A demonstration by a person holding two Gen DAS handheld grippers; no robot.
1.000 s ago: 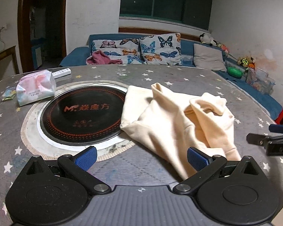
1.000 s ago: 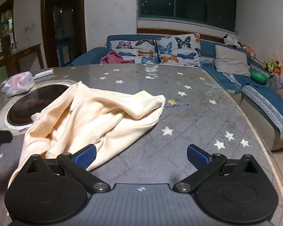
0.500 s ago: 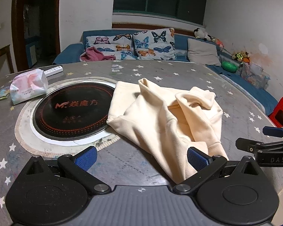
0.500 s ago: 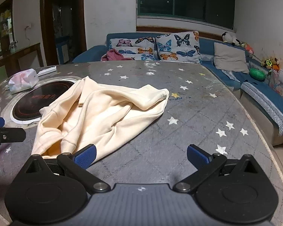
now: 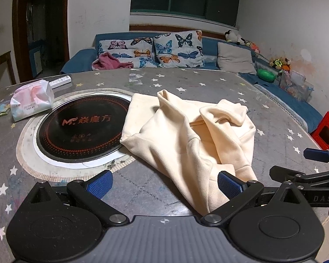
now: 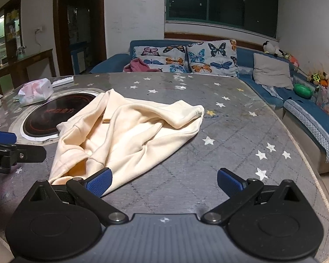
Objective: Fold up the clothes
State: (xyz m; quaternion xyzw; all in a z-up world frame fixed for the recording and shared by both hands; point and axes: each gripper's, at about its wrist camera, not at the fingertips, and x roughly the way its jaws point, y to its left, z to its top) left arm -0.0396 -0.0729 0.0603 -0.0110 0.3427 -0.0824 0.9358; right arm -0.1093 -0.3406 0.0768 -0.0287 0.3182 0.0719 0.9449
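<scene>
A crumpled cream sweatshirt point(image 5: 186, 135) lies on the grey star-patterned table point(image 5: 186, 81); it also shows in the right wrist view point(image 6: 129, 131). My left gripper point(image 5: 164, 183) is open and empty, above the table's near edge, with its right finger close to the garment's near corner. My right gripper point(image 6: 164, 182) is open and empty, with its left finger at the garment's near hem. Each gripper shows at the edge of the other's view: the right one point(image 5: 313, 162) and the left one point(image 6: 8, 146).
A round black induction hob point(image 5: 83, 127) is set into the table, partly under the garment. A tissue pack point(image 5: 31, 100) and a white remote point(image 5: 60, 81) lie at the far left. A blue sofa point(image 5: 186, 50) with butterfly cushions stands behind. A red box point(image 5: 325, 129) sits on the floor at the right.
Both grippers have drawn back toward the table's near edge and stayed open. The sweatshirt has not moved on the table.
</scene>
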